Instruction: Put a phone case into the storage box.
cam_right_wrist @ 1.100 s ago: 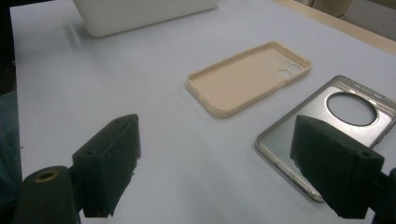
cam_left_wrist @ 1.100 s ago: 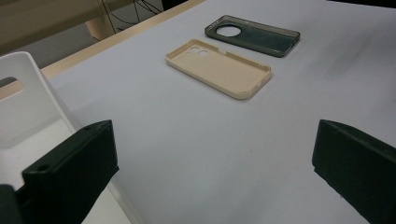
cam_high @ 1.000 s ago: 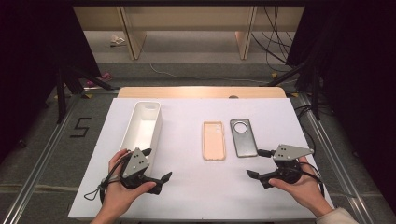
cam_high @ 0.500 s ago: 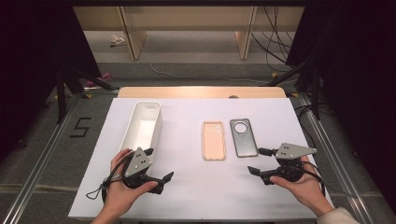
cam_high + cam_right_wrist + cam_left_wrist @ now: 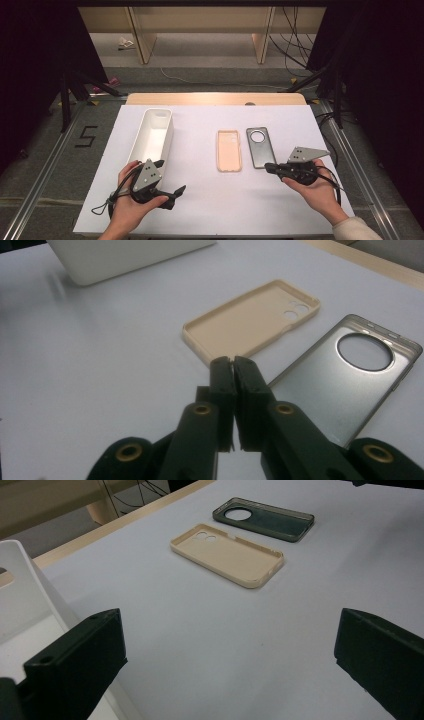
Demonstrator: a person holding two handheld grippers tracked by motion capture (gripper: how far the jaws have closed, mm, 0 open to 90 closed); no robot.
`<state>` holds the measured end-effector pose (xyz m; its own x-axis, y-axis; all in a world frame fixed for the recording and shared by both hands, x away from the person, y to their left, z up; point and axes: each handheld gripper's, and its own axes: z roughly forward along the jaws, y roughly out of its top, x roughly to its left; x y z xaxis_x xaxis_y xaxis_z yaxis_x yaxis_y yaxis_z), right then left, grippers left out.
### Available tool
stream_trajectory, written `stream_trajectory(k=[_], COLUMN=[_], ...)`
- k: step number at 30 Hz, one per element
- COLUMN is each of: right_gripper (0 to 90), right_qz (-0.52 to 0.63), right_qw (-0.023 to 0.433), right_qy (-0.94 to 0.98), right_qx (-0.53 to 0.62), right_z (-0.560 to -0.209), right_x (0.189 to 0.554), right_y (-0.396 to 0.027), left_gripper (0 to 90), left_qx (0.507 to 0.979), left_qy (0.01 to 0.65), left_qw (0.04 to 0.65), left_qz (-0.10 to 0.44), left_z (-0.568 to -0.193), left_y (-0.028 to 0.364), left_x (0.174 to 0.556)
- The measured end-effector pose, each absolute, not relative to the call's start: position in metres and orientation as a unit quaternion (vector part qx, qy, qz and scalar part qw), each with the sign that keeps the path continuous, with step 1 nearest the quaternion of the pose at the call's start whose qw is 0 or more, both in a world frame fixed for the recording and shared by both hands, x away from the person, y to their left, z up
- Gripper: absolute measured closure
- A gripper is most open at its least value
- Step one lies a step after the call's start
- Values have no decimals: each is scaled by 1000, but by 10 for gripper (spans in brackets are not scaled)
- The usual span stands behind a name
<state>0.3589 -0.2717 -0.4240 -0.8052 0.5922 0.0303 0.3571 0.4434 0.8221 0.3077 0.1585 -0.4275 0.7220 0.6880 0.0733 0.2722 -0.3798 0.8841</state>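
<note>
A white sheet covers the tabletop (image 5: pixel 210 210). Toward its left edge stands a long white plastic bin (image 5: pixel 154 134), empty inside. Near the middle lie a beige plastic phone case (image 5: pixel 229 150) and, just beside it toward the right edge, a dark grey translucent phone case with a round camera hole (image 5: pixel 259 146), both hollow side up. The left gripper (image 5: pixel 170 190) sits by the bin's near end, jaws spread wide and grasping nothing. The right gripper (image 5: pixel 268 167), jaws pressed together and empty, points at the grey case's near corner
</note>
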Motion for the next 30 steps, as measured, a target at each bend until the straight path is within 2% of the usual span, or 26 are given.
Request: stream_trajectory(k=[16,26,30], right_gripper=[900,900,900], right_qz=[399,323,283], right_qw=[149,150,131], right_qy=[841,843,846], right_qx=[335,403,433], right_z=[-426,-447,-461], right_x=[393,427,439], right_y=[-277,-297,-299], left_gripper=[0,0,0], left_qx=[801,800,800], left_qy=[301,301,301], left_qw=[469,470,470], left_qz=[219,219,219], left_z=[-428,-428,-428], left_y=[159,159,159], left_x=[306,306,306])
